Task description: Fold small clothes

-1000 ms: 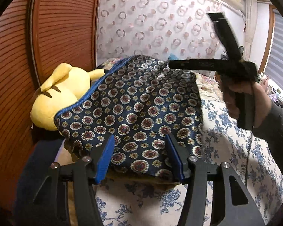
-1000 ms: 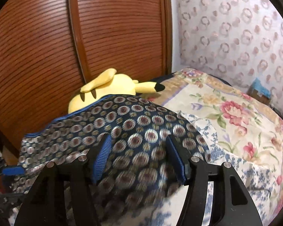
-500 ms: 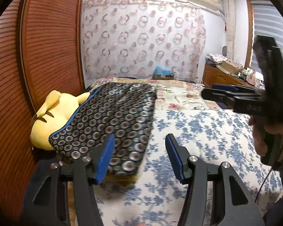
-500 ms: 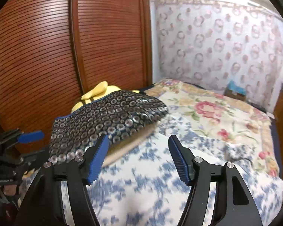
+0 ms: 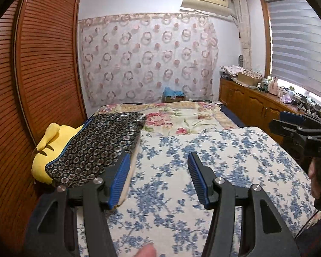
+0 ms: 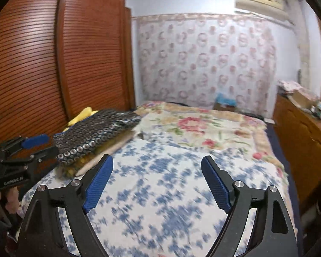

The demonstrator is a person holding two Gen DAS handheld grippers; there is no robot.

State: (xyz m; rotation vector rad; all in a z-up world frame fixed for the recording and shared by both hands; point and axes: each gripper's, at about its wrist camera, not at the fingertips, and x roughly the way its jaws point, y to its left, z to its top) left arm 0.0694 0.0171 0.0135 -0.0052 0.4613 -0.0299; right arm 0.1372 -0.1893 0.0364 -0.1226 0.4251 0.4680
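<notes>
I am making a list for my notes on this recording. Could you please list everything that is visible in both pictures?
folded garment: one, dark navy with ring pattern, on a stack at the bed's left edge
plush toy: one, yellow, behind the garment, by the wardrobe
blue floral cover: one, white and blue, near part of bed
pink floral quilt: one, cream and pink, far part of bed
wardrobe: one, reddish brown, slatted, left
curtain: one, pale with rings, far wall
air conditioner: one, cream, high up
cabinet: one, brown, right
left gripper: blue pads, jaws apart, empty
right gripper: blue pads, jaws opening, empty
</notes>
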